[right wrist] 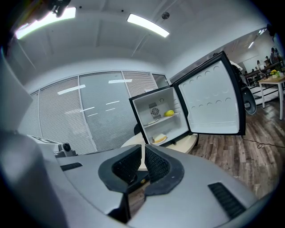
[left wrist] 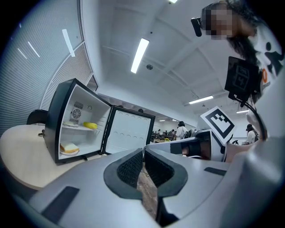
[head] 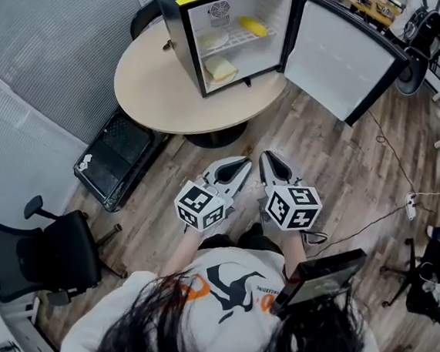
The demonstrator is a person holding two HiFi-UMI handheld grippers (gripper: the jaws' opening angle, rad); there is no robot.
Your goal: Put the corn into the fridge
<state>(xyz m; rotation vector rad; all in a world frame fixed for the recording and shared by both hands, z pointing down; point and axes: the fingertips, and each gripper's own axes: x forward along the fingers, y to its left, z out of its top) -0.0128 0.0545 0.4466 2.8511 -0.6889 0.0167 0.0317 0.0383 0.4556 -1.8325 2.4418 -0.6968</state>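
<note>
Head view: corn (head: 253, 26) lies on the upper shelf (head: 237, 41) inside the fridge (head: 168, 8), door (head: 339, 59) open. My left claw (head: 243, 164) and right claw (head: 267, 158) are both closed, empty, well apart from the fridge. Judgement: placement done; perhaps the door is left to close.

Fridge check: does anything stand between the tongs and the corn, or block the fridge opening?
Nothing visible does. The fridge door is swung wide open, and the corn already lies on the upper shelf. The left tongs and right tongs, both shut and empty, face it across the floor and table.
</note>
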